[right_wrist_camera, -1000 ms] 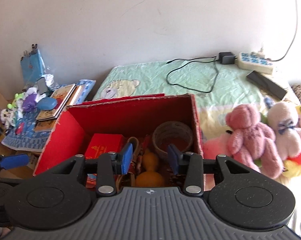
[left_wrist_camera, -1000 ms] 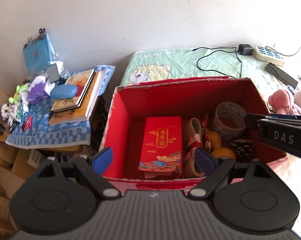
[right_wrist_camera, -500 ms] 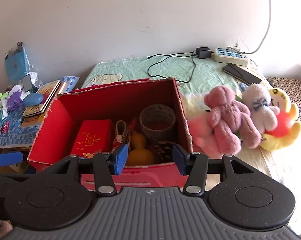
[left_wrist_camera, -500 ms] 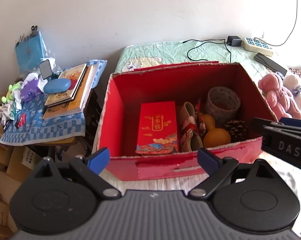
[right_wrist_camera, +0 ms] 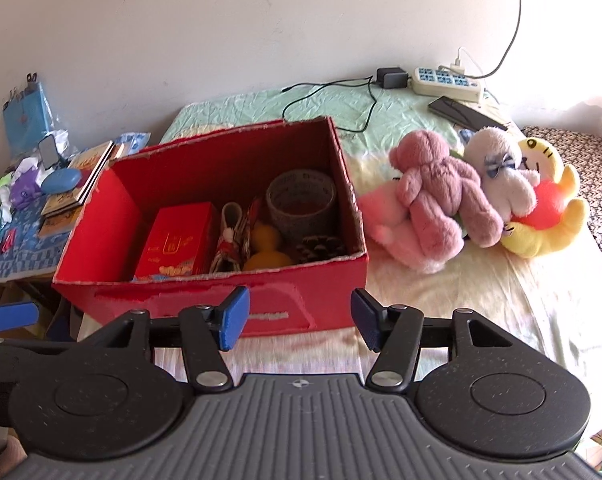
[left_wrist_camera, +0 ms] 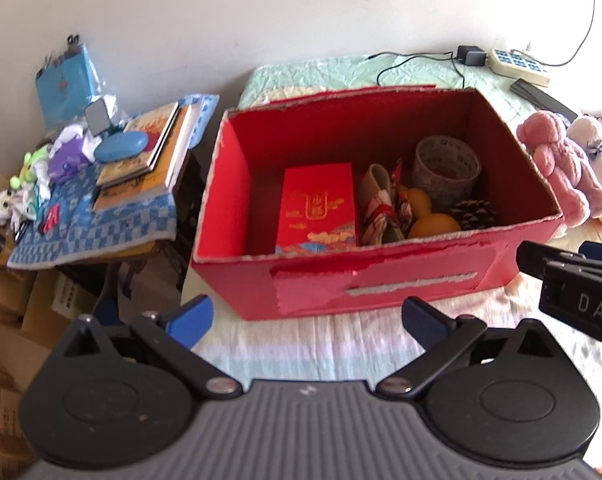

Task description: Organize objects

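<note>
Two grippers, left gripper (left_wrist_camera: 307, 318) and right gripper (right_wrist_camera: 299, 312), hover empty with jaws spread before the red cardboard box (right_wrist_camera: 205, 300); pink teddy bear (right_wrist_camera: 433, 196) lies beside it.

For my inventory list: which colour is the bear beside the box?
Dusty pink bear; right wrist view shows it best.

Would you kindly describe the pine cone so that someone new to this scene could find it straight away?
Start at the open red box on the bed. Look into its near right corner, in front of the grey woven cup and right of the orange gourd. The pine cone is the only dark brown, scaly thing there; its neighbours are smooth or woven.
</note>
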